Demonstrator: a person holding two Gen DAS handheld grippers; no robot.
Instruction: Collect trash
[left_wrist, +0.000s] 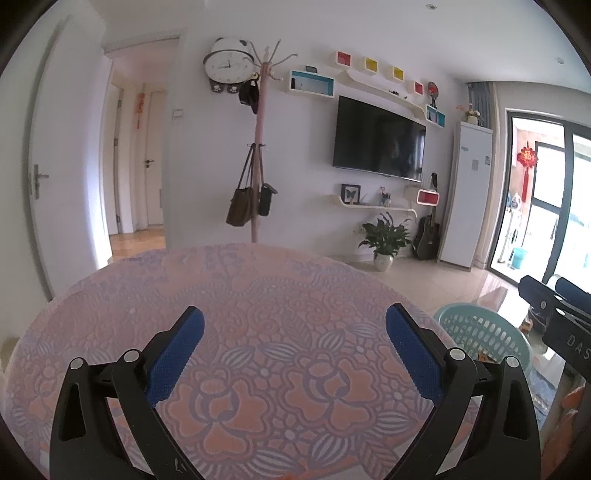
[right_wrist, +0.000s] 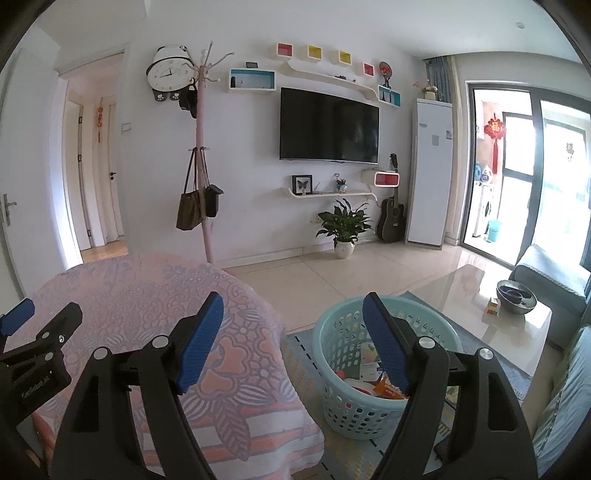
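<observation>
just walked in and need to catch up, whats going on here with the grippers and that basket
A person holds two black grippers with blue pads over a table covered in a pink and lilac floral cloth. Both the left gripper and the right gripper are open and empty. Beside the table, on the floor, stands a light blue perforated plastic basket that already holds some packaging and wrappers. No trash shows on the visible part of the cloth.
</observation>
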